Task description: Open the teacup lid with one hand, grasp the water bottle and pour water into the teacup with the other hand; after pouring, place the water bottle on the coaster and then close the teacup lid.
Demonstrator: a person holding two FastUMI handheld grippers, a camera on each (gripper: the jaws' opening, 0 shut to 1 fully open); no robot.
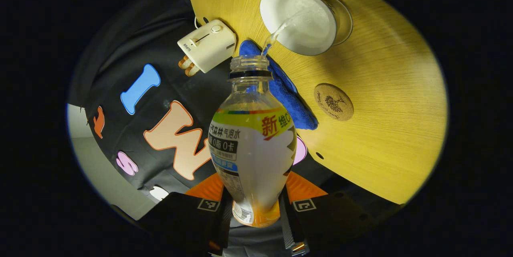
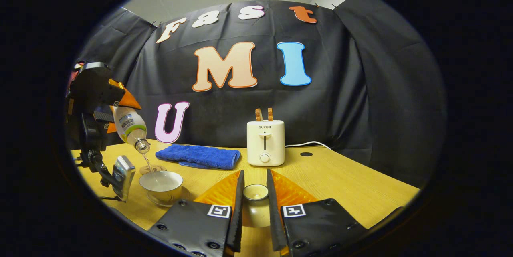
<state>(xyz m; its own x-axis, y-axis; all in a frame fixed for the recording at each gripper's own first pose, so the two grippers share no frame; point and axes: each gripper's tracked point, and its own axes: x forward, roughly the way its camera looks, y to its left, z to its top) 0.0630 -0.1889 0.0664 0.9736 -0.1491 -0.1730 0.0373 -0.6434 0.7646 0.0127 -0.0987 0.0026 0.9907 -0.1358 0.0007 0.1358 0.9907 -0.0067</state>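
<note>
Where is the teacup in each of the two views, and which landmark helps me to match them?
Left gripper view: the teacup is at the top, right of centre, beyond the tilted water bottle, catching its stream.
Right gripper view: the teacup is at lower left, under the bottle's mouth.
Shared landmark: the blue towel lies beside the cup, near the toaster.

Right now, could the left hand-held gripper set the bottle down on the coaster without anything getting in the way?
Probably yes. The coaster lies bare on the table, apart from the blue towel and the cup. The left hand-held gripper must first tip the bottle upright.
</note>
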